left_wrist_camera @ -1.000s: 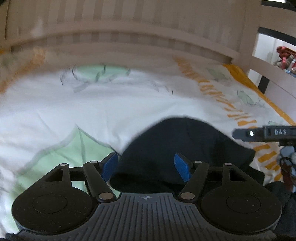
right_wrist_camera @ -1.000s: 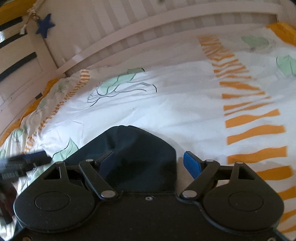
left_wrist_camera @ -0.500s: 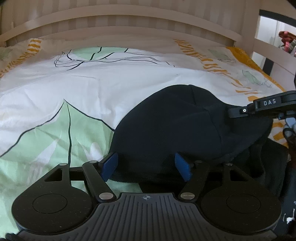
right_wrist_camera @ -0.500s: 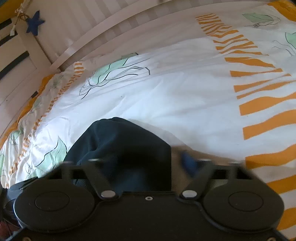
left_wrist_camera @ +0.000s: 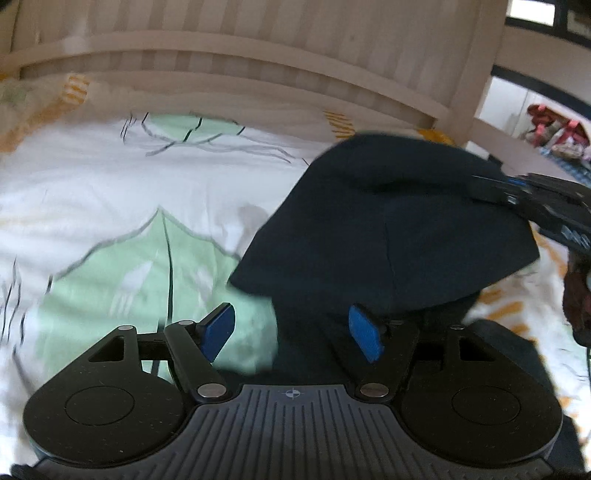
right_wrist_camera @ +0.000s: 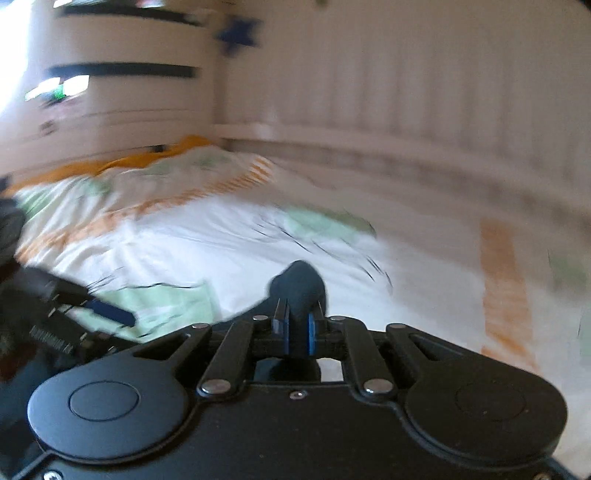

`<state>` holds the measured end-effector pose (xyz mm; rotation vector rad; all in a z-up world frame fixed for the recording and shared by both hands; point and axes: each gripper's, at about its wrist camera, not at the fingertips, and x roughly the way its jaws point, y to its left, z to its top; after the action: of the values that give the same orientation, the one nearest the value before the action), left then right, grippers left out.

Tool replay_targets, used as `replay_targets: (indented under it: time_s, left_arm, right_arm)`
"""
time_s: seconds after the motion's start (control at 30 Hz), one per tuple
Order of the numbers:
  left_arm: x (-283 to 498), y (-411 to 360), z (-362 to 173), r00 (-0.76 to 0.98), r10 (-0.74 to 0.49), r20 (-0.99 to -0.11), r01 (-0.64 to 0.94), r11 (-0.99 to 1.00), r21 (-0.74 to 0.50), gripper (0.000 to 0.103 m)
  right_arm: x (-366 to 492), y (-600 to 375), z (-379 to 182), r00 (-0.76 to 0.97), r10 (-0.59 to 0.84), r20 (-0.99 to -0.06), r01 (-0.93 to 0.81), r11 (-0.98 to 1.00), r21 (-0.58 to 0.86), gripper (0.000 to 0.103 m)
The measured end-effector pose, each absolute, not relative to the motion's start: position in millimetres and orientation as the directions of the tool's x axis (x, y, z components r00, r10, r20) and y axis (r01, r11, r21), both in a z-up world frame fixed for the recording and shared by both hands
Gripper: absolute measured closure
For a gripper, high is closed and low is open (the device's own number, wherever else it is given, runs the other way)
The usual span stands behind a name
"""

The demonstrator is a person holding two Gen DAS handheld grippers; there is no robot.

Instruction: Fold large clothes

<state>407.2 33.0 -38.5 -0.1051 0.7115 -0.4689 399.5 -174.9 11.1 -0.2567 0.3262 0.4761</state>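
Observation:
A dark navy garment [left_wrist_camera: 388, 229] lies on the bed with one side lifted into a tent. My right gripper [left_wrist_camera: 491, 188] comes in from the right and pinches that raised edge. In the right wrist view, my right gripper [right_wrist_camera: 295, 328] is closing its jaws tight on a fold of the garment [right_wrist_camera: 297, 284], and the blue pads press the cloth. My left gripper [left_wrist_camera: 291, 334] is open low over the near part of the garment. Cloth lies by its right pad [left_wrist_camera: 365, 338], but nothing is pinched. The left gripper [right_wrist_camera: 92, 310] also shows at the left of the right wrist view.
The bed has a white duvet [left_wrist_camera: 110, 192] with green leaves and orange stripes. A pale slatted wooden rail [left_wrist_camera: 258, 48] runs along the far side. A blue star [right_wrist_camera: 236, 33] hangs on a corner post. Red items [left_wrist_camera: 554, 129] sit beyond the bed at the right.
My right gripper went from open around the garment's edge to shut on it, then rolled and rose, pulling the cloth up. The left gripper shifted sideways and stayed open.

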Motion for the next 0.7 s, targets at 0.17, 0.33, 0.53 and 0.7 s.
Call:
replay_targets:
  time_s: [0.17, 0.33, 0.53, 0.7]
  left_arm:
    - [361.4, 58.2, -41.0, 0.635, -0.474, -0.61, 0.356, 0.88, -0.314, 0.035]
    - [321.5, 79.6, -49.3, 0.602, -0.492, -0.628, 0.329, 0.87, -0.366, 0.035]
    - [292.6, 94.1, -53.0, 0.565, -0.527, -0.635, 0.323, 0.849, -0.418, 0.03]
    - [283.1, 97.0, -50.2, 0.566, -0.546, -0.617, 0.325, 0.836, -0.442, 0.03]
  right_arm:
    - [314.8, -150.8, 15.1, 0.796, 0.489, -0.358, -0.598, 0.727, -0.337, 0.088]
    - [243.0, -135.5, -14.3, 0.731, 0.51, -0.453, -0.681, 0.584, -0.442, 0.088]
    - [200.5, -138.3, -49.7, 0.69, 0.461, -0.558, -0.711, 0.577, -0.402, 0.083]
    - [201.8, -168.4, -28.6, 0.712, 0.452, -0.537, -0.574, 0.816, -0.074, 0.049]
